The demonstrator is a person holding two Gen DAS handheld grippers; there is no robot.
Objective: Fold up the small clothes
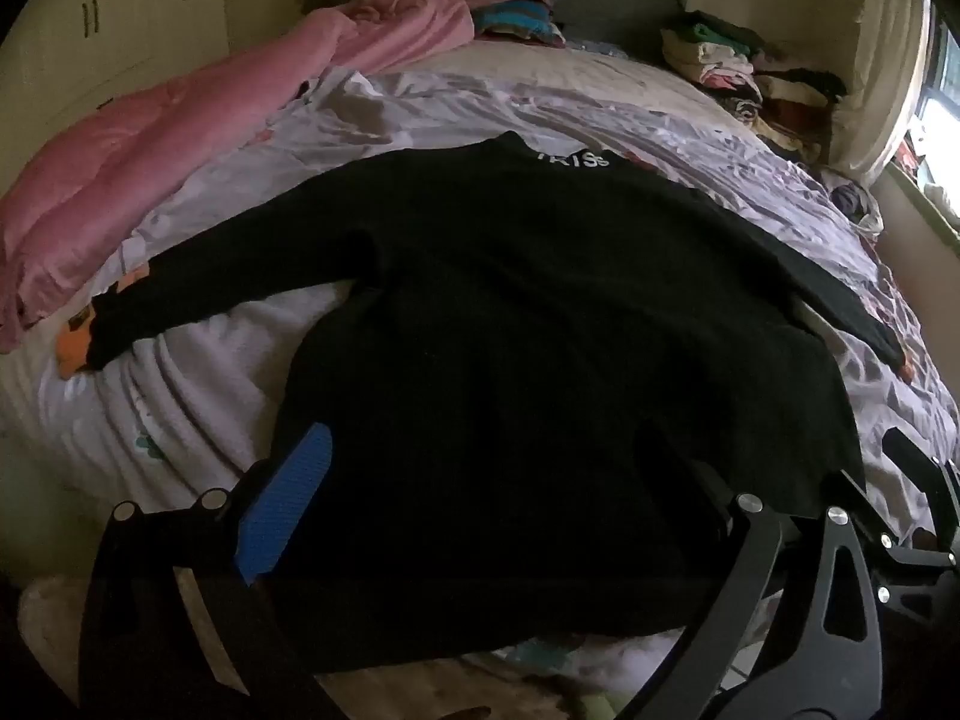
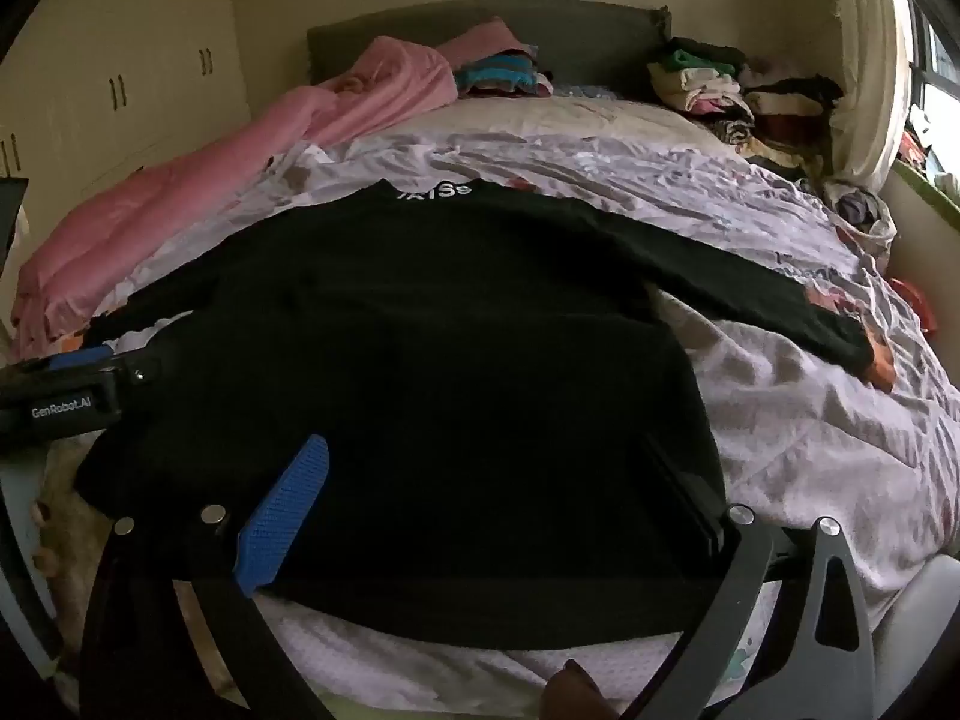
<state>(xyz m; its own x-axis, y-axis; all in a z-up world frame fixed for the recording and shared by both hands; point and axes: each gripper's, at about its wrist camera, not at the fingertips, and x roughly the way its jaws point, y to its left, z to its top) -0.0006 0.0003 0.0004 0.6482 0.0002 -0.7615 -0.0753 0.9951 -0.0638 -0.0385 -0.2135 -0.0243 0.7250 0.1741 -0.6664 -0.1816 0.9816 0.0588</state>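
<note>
A black long-sleeved sweater (image 1: 510, 312) lies flat on the bed, back up, collar with white letters at the far end, sleeves spread to both sides; it also shows in the right wrist view (image 2: 450, 330). My left gripper (image 1: 492, 480) is open over the sweater's near hem; its blue left pad (image 1: 288, 504) shows, and the right finger is dark against the cloth. My right gripper (image 2: 486, 480) is open over the hem too, its blue pad (image 2: 282, 510) showing. The left gripper's body (image 2: 66, 396) appears at the left of the right wrist view.
The bed has a pale floral cover (image 1: 600, 120). A pink quilt (image 1: 150, 168) lies bunched along the far left. Folded clothes (image 1: 750, 72) are piled at the far right by the curtain (image 1: 888, 60). Cupboards (image 2: 120, 90) stand on the left wall.
</note>
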